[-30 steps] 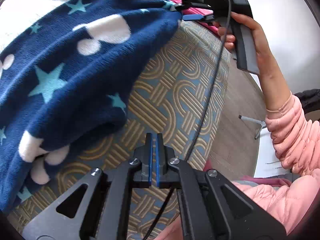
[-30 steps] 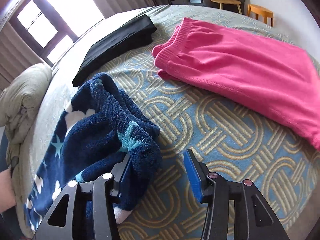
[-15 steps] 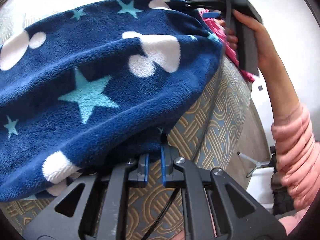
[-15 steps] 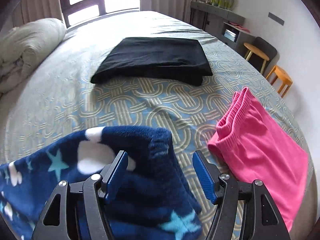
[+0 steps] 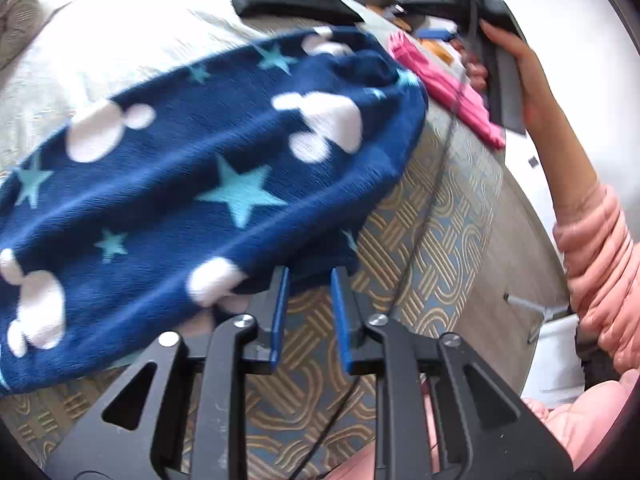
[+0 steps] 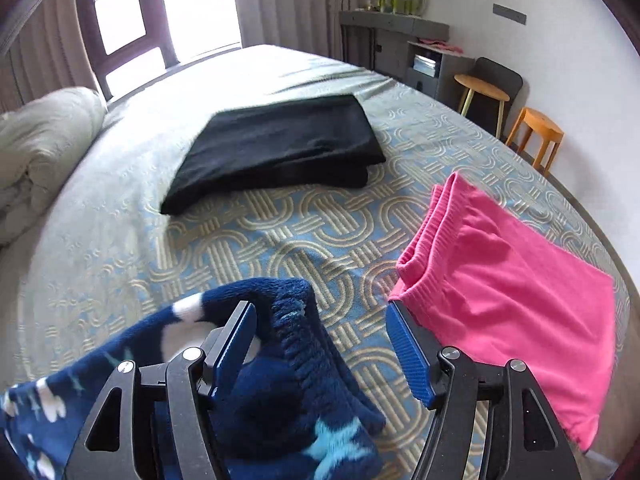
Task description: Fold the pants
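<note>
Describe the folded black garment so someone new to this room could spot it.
Start at the patterned blue-and-gold bedspread. Toward the window lies the flat folded black garment, beyond the fuzzy navy star-print pants and the pink pants. It is the only plain dark piece.

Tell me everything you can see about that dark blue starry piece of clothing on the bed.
The navy fleece pants look thick and fuzzy, printed with light blue stars and white mouse-head shapes. They lie bunched in a loose heap on the patterned bedspread, near the bed's edge, beside the pink pants. The left gripper has just been opening at the hem. The right gripper stands open over a ribbed end, fabric lying between its fingers and against one pad.
</note>
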The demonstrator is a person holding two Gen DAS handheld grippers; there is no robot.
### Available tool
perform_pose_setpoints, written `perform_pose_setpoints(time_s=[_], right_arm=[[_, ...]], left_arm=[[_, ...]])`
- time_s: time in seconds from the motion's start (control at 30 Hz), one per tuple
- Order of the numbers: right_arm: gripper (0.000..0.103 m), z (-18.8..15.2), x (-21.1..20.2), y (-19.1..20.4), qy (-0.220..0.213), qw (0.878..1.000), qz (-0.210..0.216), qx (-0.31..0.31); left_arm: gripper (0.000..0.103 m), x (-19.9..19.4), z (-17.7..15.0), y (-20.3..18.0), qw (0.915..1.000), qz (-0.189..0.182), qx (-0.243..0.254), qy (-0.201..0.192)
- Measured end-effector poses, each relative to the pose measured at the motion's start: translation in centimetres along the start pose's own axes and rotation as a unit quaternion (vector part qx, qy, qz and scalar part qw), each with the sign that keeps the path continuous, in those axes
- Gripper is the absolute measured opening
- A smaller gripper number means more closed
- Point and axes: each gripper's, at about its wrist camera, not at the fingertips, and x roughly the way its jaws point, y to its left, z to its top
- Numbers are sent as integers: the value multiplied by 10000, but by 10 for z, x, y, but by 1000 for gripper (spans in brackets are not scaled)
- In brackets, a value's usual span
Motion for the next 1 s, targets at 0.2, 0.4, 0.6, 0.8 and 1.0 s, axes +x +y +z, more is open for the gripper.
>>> perform_pose_setpoints(time_s=[0.2, 0.4, 0.6, 0.8, 1.0], right_arm=[[71, -27, -83, 37, -221, 9907, 1324, -227], [72, -96, -100, 166, 196, 9596, 2156, -1797], [72, -152, -101, 286, 833, 9110, 3023, -2679], [72, -184, -122, 347, 910, 8837, 3219, -3275], [72, -196, -121, 348, 1005, 8839, 2990, -3453]], left_arm=[[50, -105, -30, 119, 9691, 1229, -1656, -1353], [50, -178, -144, 274, 8594, 2258, -4233, -1767], [61, -177, -214, 332, 8106, 1691, -5311, -1797], [80, -172, -208, 354, 7870, 1263, -5645, -2147], [23, -172, -201, 373, 7815, 1295, -5639, -2334]])
